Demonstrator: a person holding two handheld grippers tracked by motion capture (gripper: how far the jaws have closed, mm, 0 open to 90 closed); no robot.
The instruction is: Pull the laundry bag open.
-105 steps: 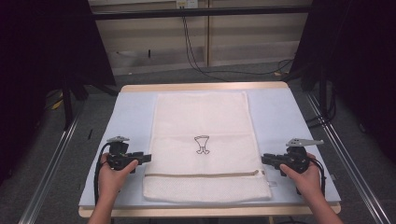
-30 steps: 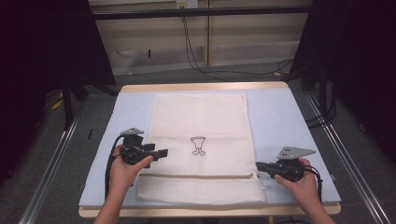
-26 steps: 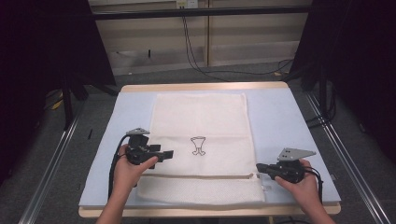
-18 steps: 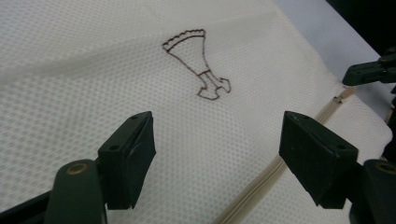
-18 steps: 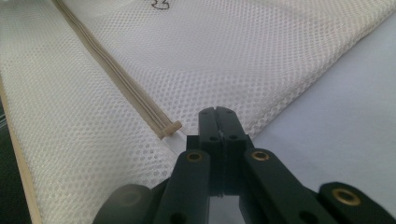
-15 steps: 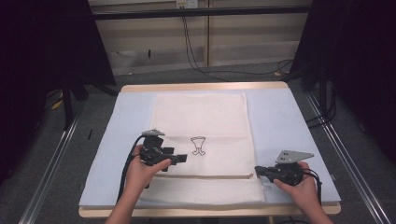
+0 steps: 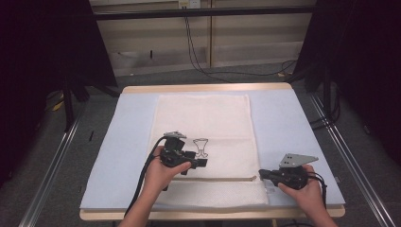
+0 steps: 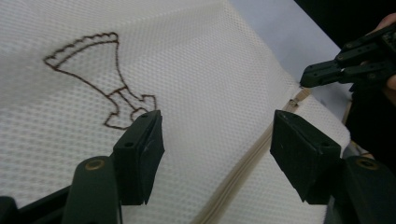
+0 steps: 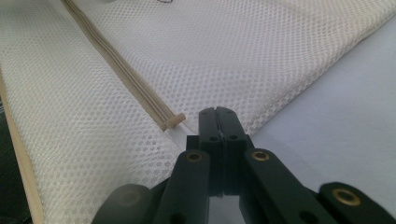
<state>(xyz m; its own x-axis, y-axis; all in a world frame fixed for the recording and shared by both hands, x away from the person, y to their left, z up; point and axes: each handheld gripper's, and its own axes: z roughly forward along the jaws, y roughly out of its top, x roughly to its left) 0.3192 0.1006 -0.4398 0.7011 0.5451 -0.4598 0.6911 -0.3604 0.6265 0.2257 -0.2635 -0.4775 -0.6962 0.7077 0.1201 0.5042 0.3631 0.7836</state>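
A white mesh bag (image 7: 203, 118) lies flat on a light blue cloth (image 7: 132, 137). It has a brown stitched emblem (image 7: 201, 146) (image 8: 93, 79) and a beige zip (image 7: 222, 179) (image 8: 243, 163) (image 9: 116, 60) running across near its front. My left gripper (image 7: 204, 163) (image 8: 217, 140) hovers open over the mesh just below the emblem, with nothing between its jaws. My right gripper (image 7: 261, 174) (image 9: 219, 114) (image 8: 308, 77) is shut, and its tips sit at the bag's right edge beside the zip's end (image 9: 173, 120). I cannot tell whether it pinches any fabric.
The cloth covers a wooden table (image 7: 203, 88) with metal rails along both sides. Bare blue cloth (image 9: 336, 116) lies right of the bag. Cables hang against the wall behind the table.
My left gripper has moved right, from the bag's left edge to over the mesh by the emblem. My right gripper has stayed at the zip's right end.
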